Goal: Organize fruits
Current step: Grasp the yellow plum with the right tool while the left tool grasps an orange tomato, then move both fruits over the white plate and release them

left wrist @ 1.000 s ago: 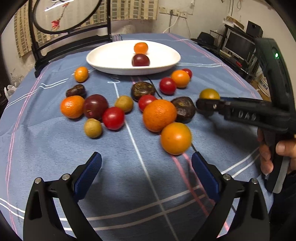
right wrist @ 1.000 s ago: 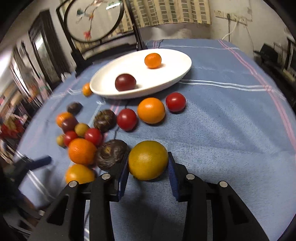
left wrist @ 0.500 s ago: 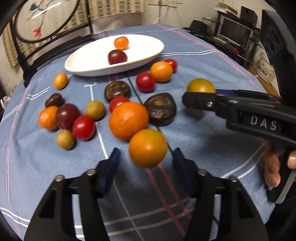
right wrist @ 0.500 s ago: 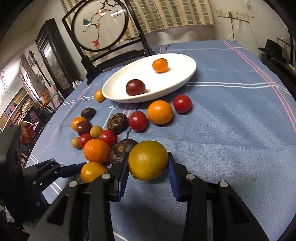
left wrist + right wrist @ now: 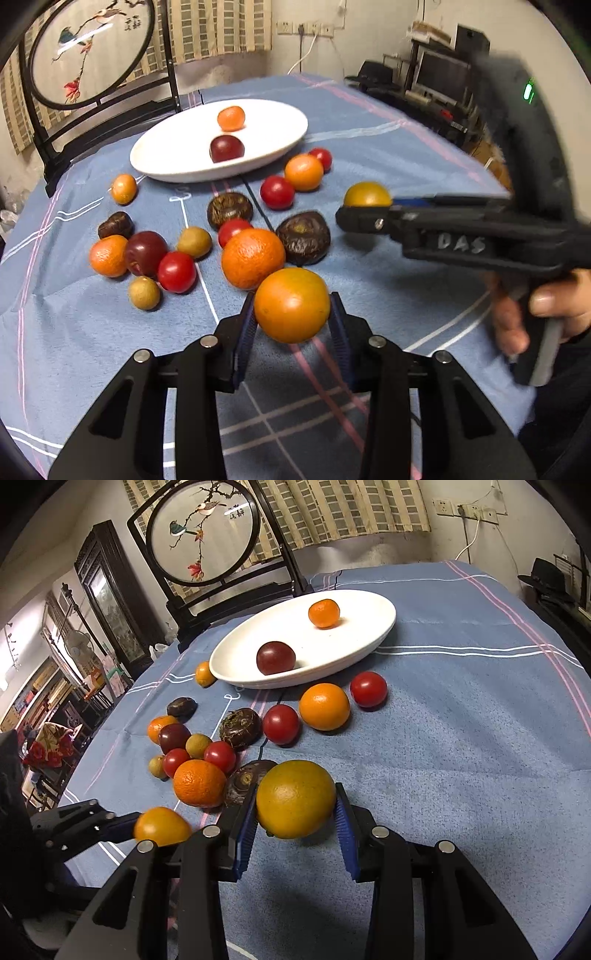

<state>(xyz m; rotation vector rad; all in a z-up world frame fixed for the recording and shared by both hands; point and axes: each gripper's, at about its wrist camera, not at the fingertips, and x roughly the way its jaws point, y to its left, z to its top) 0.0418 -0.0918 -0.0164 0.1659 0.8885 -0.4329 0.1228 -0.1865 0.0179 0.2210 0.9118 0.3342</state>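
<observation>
Gripping fruit on both sides now! Low in the frame, the left gripper (image 5: 291, 321) has its pads closed against an orange (image 5: 291, 304); the right gripper (image 5: 295, 823) is pinched around a yellow-green citrus (image 5: 295, 798), lifted clear of the blue tablecloth (image 5: 461, 746). Straight ahead of both, toward the upper middle, sits the white plate (image 5: 369, 642). From here the right one looks nearer, so I'd guess it delivers first.

Round bird-and-branch screen (image 5: 202, 531) in dark frame, upper left | striped curtain (image 5: 343, 506), top centre | black hat (image 5: 546, 576), right edge
</observation>
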